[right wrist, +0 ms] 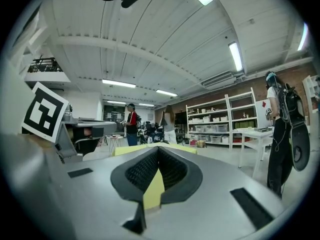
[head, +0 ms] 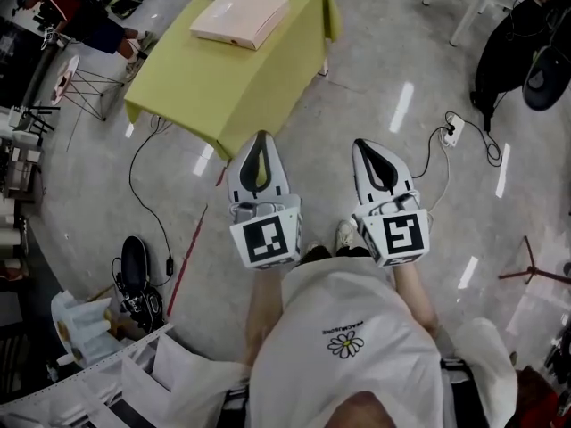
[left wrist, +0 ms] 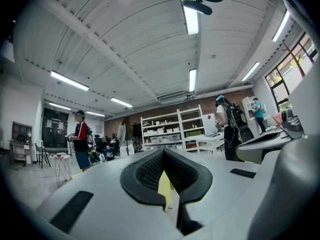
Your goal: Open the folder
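One folder [head: 239, 19], pink and closed, lies flat at the far end of one yellow-covered table [head: 223, 96]. Two grippers are held level at the near side, well apart from the folder: left gripper [head: 260, 150] and right gripper [head: 375, 154], each bearing one of two marker cubes [head: 265, 241]. Only the head view shows the folder; the gripper views show white shelving [left wrist: 170, 129] and standing people [right wrist: 131, 126]. Both jaw pairs are together, holding and touching nothing.
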### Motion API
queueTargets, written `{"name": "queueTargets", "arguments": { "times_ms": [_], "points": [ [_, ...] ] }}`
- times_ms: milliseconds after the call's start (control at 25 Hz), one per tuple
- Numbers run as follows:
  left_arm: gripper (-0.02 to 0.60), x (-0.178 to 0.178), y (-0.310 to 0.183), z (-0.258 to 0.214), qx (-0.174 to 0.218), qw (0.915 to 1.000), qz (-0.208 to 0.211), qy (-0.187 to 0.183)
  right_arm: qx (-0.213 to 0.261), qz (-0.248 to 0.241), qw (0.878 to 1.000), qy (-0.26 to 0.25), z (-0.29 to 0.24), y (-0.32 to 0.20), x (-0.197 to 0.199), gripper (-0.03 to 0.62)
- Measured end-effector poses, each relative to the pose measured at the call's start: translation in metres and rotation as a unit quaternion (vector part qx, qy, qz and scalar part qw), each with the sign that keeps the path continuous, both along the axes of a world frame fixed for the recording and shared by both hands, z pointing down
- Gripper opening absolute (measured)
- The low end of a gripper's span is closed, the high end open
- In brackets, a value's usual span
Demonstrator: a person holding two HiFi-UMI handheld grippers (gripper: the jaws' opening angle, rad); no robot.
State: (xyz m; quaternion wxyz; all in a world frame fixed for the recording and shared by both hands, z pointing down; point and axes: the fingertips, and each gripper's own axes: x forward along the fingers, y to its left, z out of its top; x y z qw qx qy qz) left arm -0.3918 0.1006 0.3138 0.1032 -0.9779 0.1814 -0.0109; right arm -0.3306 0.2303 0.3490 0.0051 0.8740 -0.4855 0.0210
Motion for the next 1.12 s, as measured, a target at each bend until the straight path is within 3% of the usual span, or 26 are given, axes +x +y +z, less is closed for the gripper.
{"name": "queueTargets", "arguments": {
  "times_ms": [240, 560, 800, 1120],
  "points": [
    [0.014, 0.016, 0.001, -0.001, -0.001, 0.9999, -0.004, 0.015, 0.012, -0.011, 1.000, -0.021, 0.015, 0.004, 0.022, 0.012],
    [0.014, 0.069, -0.023, -0.002, 0.003, 0.9992, 0.006, 0.038, 0.015, -0.032, 0.999, 0.001, 0.011, -0.023, 0.062, 0.012],
    [0.014, 0.125, -0.068, 0.001, 0.011, 0.9992, -0.005, 0.039, 0.030, -0.058, 0.998, 0.003, -0.006, -0.057, 0.122, 0.012],
    [0.014, 0.229, -0.145, -0.019, 0.004, 0.9983, -0.025, 0.053, 0.018, -0.060, 0.998, 0.003, -0.020, -0.133, 0.232, 0.012]
  ]
}}
